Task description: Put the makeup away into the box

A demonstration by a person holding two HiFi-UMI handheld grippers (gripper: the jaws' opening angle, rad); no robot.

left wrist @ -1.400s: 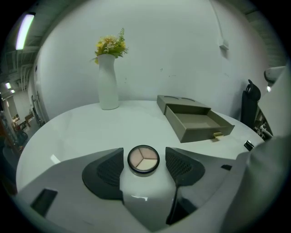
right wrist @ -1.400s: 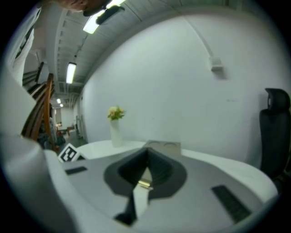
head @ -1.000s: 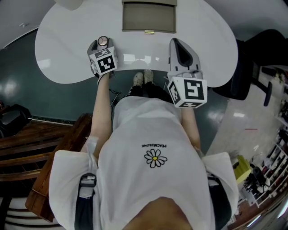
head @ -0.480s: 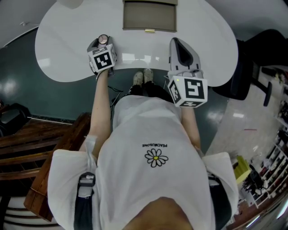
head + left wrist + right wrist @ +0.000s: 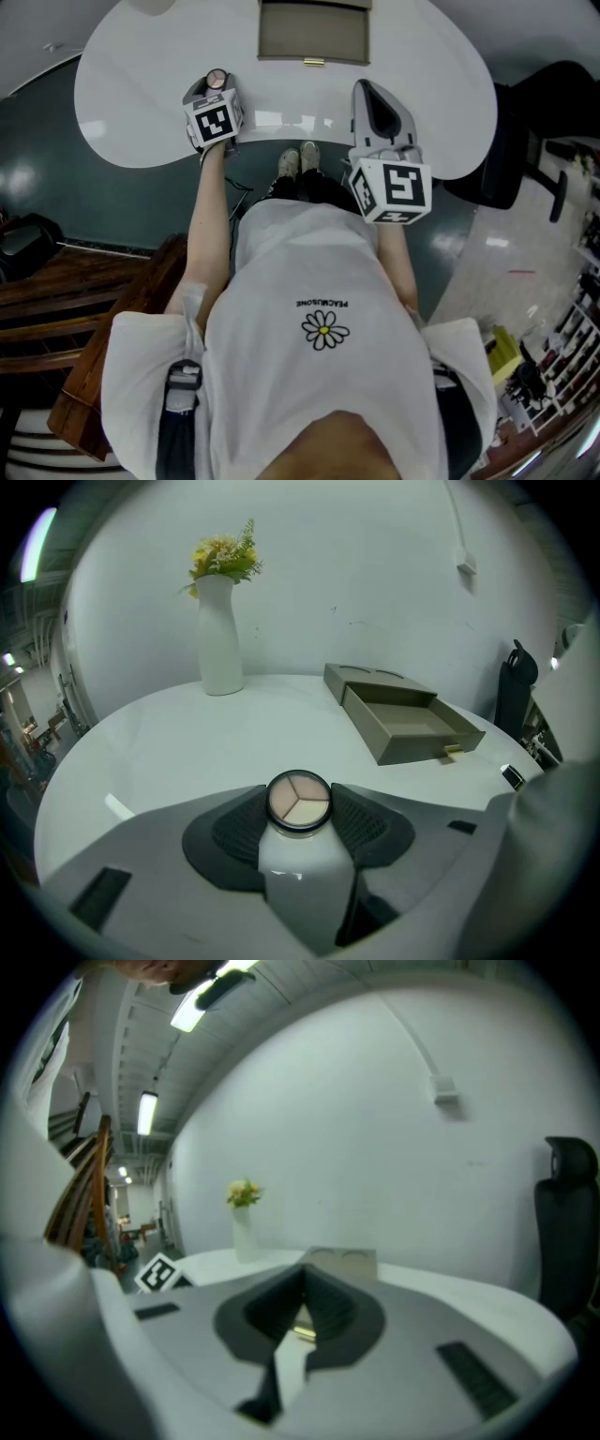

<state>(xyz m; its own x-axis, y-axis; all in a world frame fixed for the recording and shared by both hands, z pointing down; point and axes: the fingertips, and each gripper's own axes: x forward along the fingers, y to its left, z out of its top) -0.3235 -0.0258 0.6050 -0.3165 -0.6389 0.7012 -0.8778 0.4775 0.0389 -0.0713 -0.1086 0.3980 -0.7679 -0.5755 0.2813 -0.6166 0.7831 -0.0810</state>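
Head view: the left gripper (image 5: 216,86) is reaching over the near left part of the table (image 5: 131,112), with its jaws flanking the round compact (image 5: 217,80). The open box (image 5: 314,36) is lying ahead and to the right of it, well apart. The right gripper (image 5: 368,87) is sitting nearer the box, jaws together.

Left gripper view: the jaws of the left gripper (image 5: 300,808) are closing on the compact (image 5: 299,797), which is lying between the tips, three shades facing up. The pads are sitting right at its rim, not plainly squeezing yet. Being round, it is offering no long axis. The box (image 5: 412,726) is standing off to the upper right, empty.

Right gripper view: the right gripper (image 5: 306,1269) is pointing its closed, empty jaws at the box (image 5: 341,1258).
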